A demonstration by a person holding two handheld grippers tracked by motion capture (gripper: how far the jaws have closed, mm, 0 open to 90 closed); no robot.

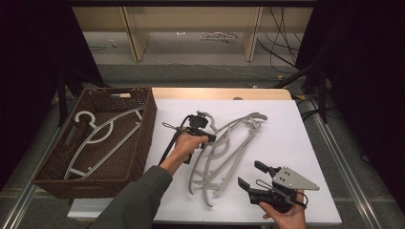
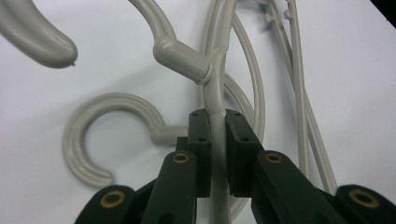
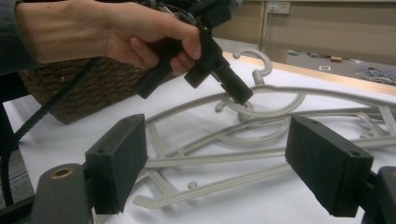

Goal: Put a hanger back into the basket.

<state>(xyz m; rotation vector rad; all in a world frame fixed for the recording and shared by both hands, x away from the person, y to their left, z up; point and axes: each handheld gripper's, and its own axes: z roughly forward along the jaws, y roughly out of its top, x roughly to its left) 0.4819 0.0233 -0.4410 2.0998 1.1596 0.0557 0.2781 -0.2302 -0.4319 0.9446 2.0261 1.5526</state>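
Left hand-held gripper (image 2: pixel 217 140) is clamped on the thin bar of a grey plastic hanger (image 2: pixel 215 100) in the tangled pile (image 1: pixel 229 152), frame centre, on white table (image 1: pixel 296 143). Risk: hooks interlock, so neighbours drag along or bar slips. Right hand-held gripper (image 3: pixel 215 163) wide, empty, lower right.

Grey sleeve (image 1: pixel 138 200); black tools, brass screws

In the left gripper view, the hanger's arm (image 2: pixel 218 100) vanishes behind the fingers (image 2: pixel 200 140); beside it, another hook (image 2: pixel 39 30) is cut off by the frame's edge.
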